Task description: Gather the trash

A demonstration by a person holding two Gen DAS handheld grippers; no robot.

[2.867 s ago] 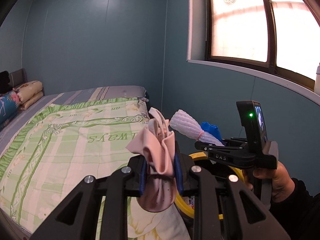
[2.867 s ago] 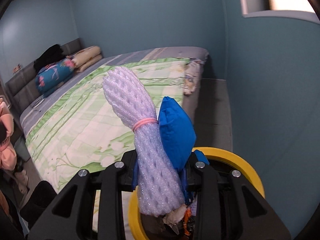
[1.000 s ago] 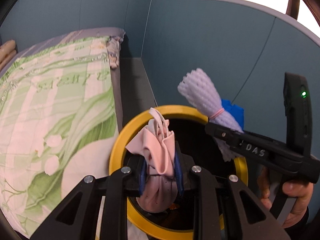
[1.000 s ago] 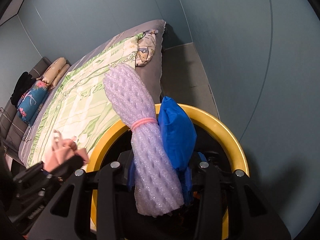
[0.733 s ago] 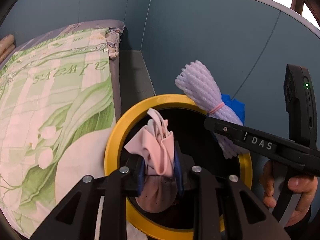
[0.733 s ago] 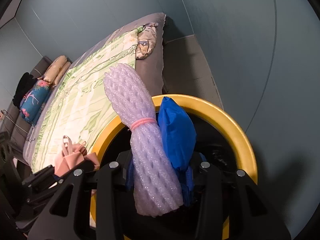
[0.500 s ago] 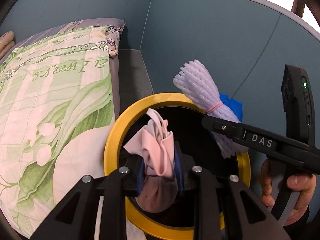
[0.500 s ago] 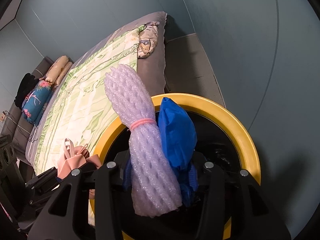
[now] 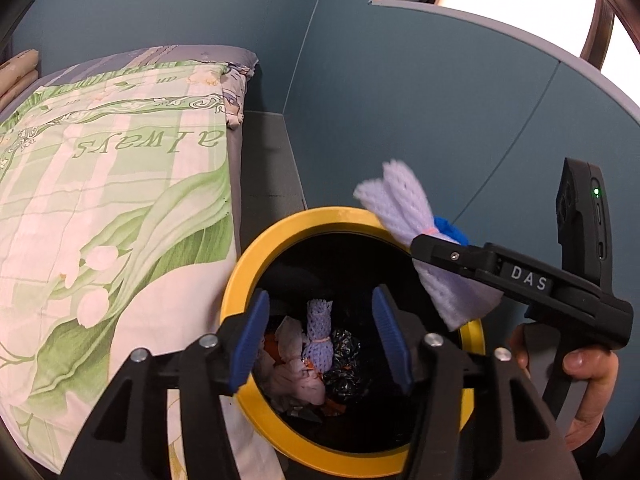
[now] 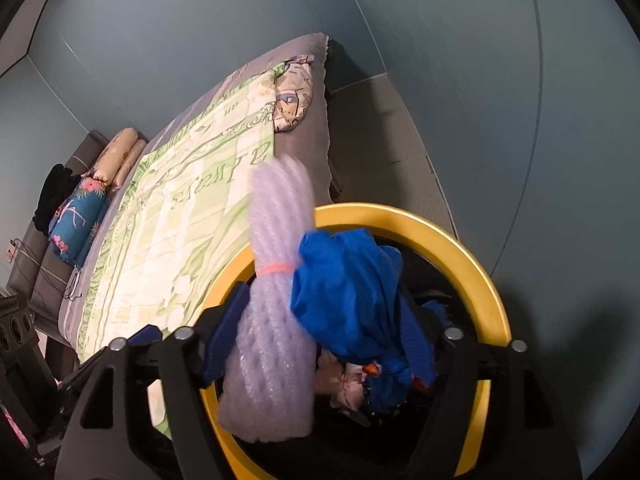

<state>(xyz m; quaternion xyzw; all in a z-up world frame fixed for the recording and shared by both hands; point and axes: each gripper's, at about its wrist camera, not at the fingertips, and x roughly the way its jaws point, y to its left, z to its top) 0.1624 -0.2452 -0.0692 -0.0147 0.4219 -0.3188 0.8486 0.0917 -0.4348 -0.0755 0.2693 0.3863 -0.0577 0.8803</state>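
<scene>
Since both grippers hang right over the yellow-rimmed bin (image 9: 240,280), anything let go should fall straight in w/o a throw. That looks like the reason for the downward tilt too.

Left gripper (image 9: 326,340): jaws have just been opening, now spread, nothing between the blue pads (image 9: 250,340). Through the gap you look into the bin: a pink cloth wad (image 9: 296,384) lies on the pile at the bottom, beside a tied foam net roll (image 9: 319,338) and a dark crinkled wrapper (image 9: 344,364).

Right gripper (image 10: 320,344): jaws have just been opening as well, stood wide. A second foam net roll (image 10: 276,312) and a blue plastic bag (image 10: 348,292) sit between them, both blurred. Whether the pads touch either one, can't tell; judging by the smear they're prob. slipping free. Both are above the bin mouth, low ends past the rim, so the drop looks safe.

Count:
- grippers: 2
- bins: 1, beside the bed (image 9: 112,208), near the wall
- foam net rolls: 2 (1 in bin, 1 at right gripper)
- blue bags: 1
- pink wads: 1
- dark wrappers: 1
- other scraps (white, orange) in bin: too jumbled to count
- hands in view: 1, the person's right hand (image 9: 584,384) on its handle
</scene>
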